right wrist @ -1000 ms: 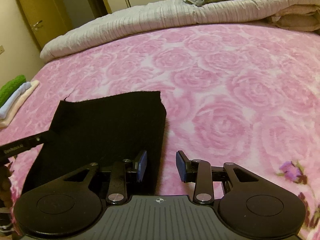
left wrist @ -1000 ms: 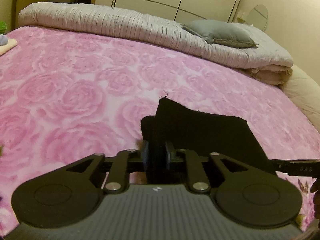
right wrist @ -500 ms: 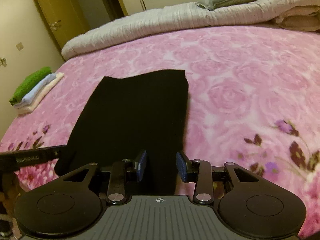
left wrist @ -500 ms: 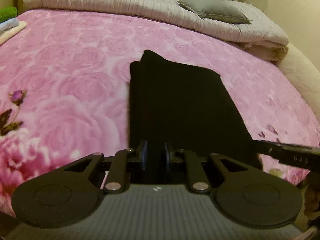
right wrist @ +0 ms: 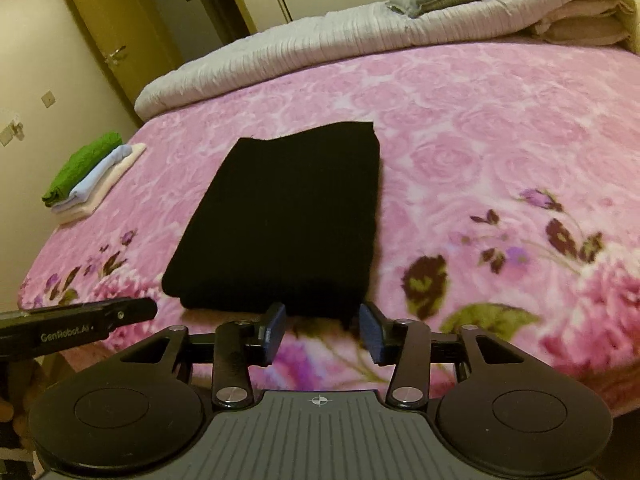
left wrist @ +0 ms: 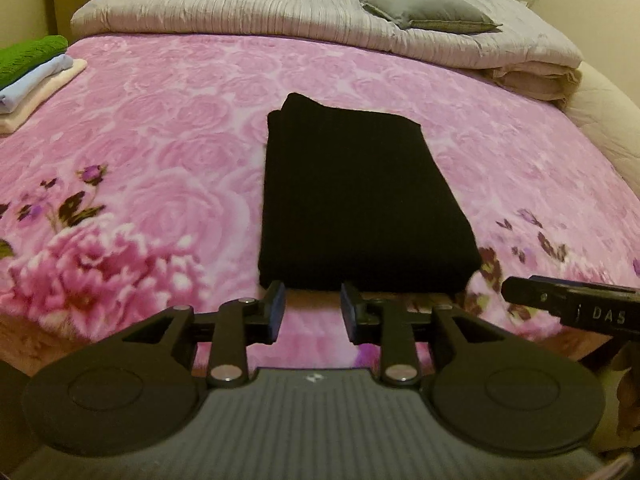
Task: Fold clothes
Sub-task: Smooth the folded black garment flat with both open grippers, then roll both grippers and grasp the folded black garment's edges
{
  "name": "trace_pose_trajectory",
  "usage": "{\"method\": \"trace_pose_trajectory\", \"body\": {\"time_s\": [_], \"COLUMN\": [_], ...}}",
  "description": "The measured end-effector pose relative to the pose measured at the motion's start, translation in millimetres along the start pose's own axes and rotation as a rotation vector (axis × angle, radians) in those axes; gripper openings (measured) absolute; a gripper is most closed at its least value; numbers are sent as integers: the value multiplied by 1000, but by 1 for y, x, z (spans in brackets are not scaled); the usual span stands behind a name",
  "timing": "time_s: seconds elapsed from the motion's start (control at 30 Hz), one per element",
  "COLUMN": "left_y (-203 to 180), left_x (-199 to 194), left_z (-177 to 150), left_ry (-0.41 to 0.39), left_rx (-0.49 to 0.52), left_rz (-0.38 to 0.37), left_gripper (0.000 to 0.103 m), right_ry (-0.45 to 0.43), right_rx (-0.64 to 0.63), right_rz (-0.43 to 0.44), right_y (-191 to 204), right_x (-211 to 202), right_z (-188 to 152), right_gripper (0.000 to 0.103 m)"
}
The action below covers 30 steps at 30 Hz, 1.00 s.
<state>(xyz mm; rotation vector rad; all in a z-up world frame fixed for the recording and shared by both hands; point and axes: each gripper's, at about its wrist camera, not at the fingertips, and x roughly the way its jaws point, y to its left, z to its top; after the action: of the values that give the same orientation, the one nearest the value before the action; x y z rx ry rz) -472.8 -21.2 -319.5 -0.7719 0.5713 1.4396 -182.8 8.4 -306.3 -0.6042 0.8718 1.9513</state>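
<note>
Now released and lying flat as a folded rectangle near the front edge of the pink bed (left wrist: 168,128): black garment (left wrist: 352,200), with left gripper (left wrist: 312,310) and right gripper (right wrist: 322,328) both opening, empty, just short of its near hem — 1 fold apparently finished.
</note>
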Motion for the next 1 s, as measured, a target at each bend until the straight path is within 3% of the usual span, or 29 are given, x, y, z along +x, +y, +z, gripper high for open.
{"method": "trace_pose_trajectory", "body": {"time_s": [0.33,0.4,0.53,0.63,0.73,1.0], "left_y": [11,23,69,104,118,133], "left_x": [-3,3,18,35,55,121], "left_z": [-4,-5,-4,1,10,30], "left_ry": [-20,-26,-12,25,41,97], "left_rx": [-35,-88,-329,-499,-531,-610], "left_rz": [-3,-39,-169,-274,-301,-378], "left_gripper": [38,39,47,49,56,56], "right_ry": [-22,-16,-10,12,29,49], "right_rx": [17,35,151,368,496,561], "right_rz": [-2,2,52,179,220,208], "right_y": [-3,-8,-34,-68,-87,-98], "right_x": [-9,-5,5,19,34,73], "right_z": [-5,-6,-5,-6,-4,16], "right_gripper": [51,52,53,64,72,74]}}
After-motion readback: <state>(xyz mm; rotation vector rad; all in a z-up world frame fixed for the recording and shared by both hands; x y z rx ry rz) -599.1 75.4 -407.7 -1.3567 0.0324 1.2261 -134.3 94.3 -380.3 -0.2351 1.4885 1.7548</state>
